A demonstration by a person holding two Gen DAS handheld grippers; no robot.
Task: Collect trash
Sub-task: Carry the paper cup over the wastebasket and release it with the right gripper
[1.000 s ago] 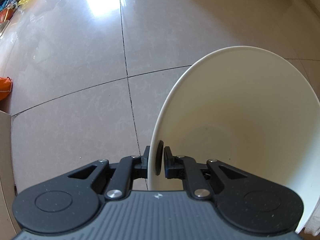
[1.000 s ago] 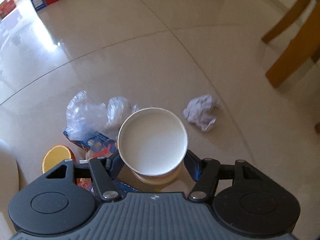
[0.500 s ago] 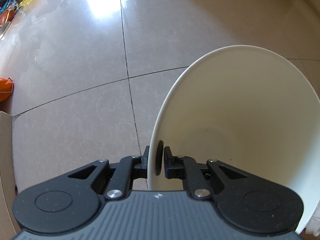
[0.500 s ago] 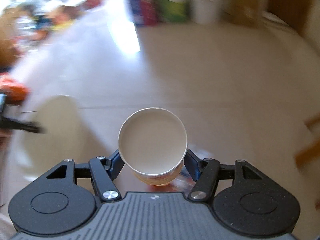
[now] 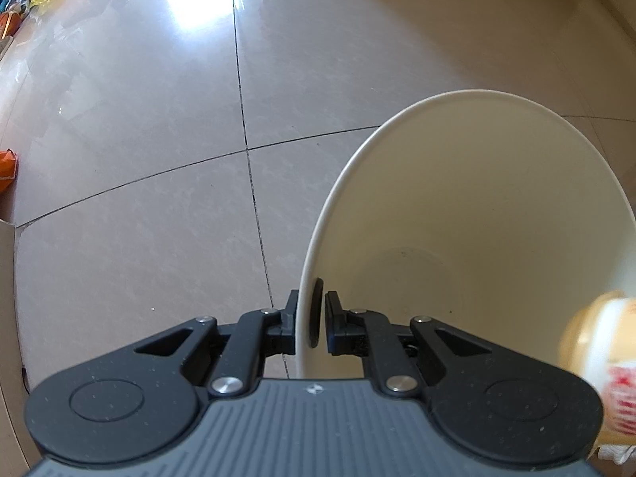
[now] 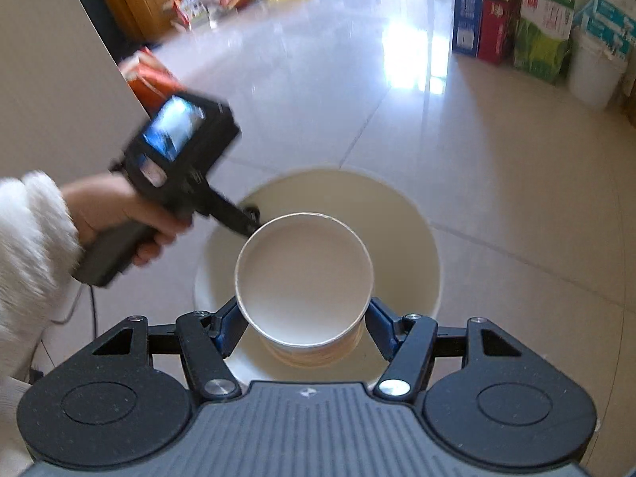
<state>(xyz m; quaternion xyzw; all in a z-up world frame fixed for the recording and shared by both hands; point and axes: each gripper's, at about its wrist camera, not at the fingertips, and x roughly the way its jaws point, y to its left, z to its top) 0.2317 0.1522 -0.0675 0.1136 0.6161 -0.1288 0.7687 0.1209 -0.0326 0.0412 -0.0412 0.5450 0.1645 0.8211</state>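
Paper cup carried from littered floor to above bucket.

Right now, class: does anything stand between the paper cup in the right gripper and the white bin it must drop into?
Nothing visible does. The paper cup, clamped in the right gripper, hangs over the open mouth of the white bin. The left gripper pinches the bin's rim at the side, clear of the opening.

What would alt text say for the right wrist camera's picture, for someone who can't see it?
The right gripper holds an empty white paper cup above a round cream plastic bin on a glossy tiled floor. At left, a hand in a fluffy white sleeve holds the left gripper, clamped on the bin's rim.
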